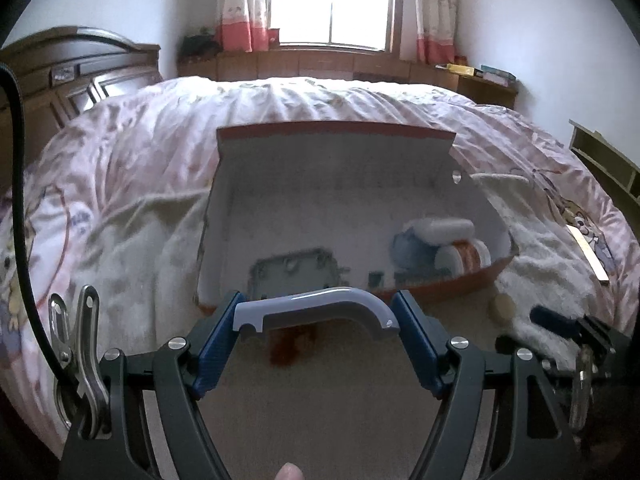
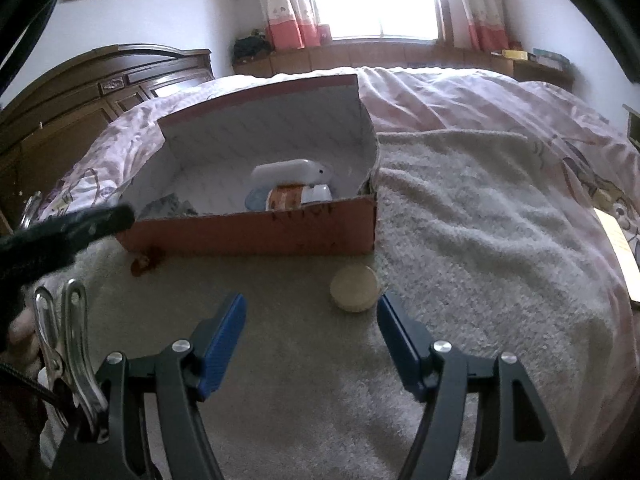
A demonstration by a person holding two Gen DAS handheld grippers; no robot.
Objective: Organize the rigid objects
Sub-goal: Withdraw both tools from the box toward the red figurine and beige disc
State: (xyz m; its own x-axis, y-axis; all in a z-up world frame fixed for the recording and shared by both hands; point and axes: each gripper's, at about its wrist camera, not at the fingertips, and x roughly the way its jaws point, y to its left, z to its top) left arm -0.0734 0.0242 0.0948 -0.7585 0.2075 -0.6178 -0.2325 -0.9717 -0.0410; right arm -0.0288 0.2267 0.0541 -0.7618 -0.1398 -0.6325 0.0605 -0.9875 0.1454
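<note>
Setting: a bed (image 1: pixel 280 120) with a pink patterned quilt, a pale fleecy blanket (image 2: pixel 480 208) spread over its near part, a dark wooden headboard (image 2: pixel 100 84) to the left, and a bright window (image 1: pixel 330 0) with pink-hemmed curtains beyond.
Box: an open red cardboard box (image 2: pixel 256 232) with a white lining stands on the blanket, its lid (image 1: pixel 332 160) raised upright at the far side.
Box contents, right end: a white oblong case (image 2: pixel 286 172) lies on top of a blue-and-white round item (image 2: pixel 256 200) and an orange-labelled roll (image 2: pixel 286 199); what these are exactly cannot be told.
Box contents, left end: a grey rectangular frame-like part (image 1: pixel 292 276) lies flat on the box floor.
Left gripper: the left gripper (image 1: pixel 316 320) points down over the near edge of the box, jaws spread wide, blue pads pressing on the two ends of a grey curved handle (image 1: pixel 316 306), which spans the gap between them.
Handle position: held in the air just in front of and above the near wall of the box, arch upward.
Right gripper: the right gripper (image 2: pixel 312 322) hangs low over the blanket in front of the box, jaws parted and empty.
Round disc: a pale cream disc (image 2: pixel 355 288) lies flat on the blanket, just in front of the box's near right corner, close inside the right-hand finger tip and not touching either pad.
Stain: a reddish-brown mark (image 2: pixel 146 260) sits on the blanket at the box's near left corner.
Person: a fingertip (image 1: pixel 290 472) shows at the bottom edge of the left wrist view.
</note>
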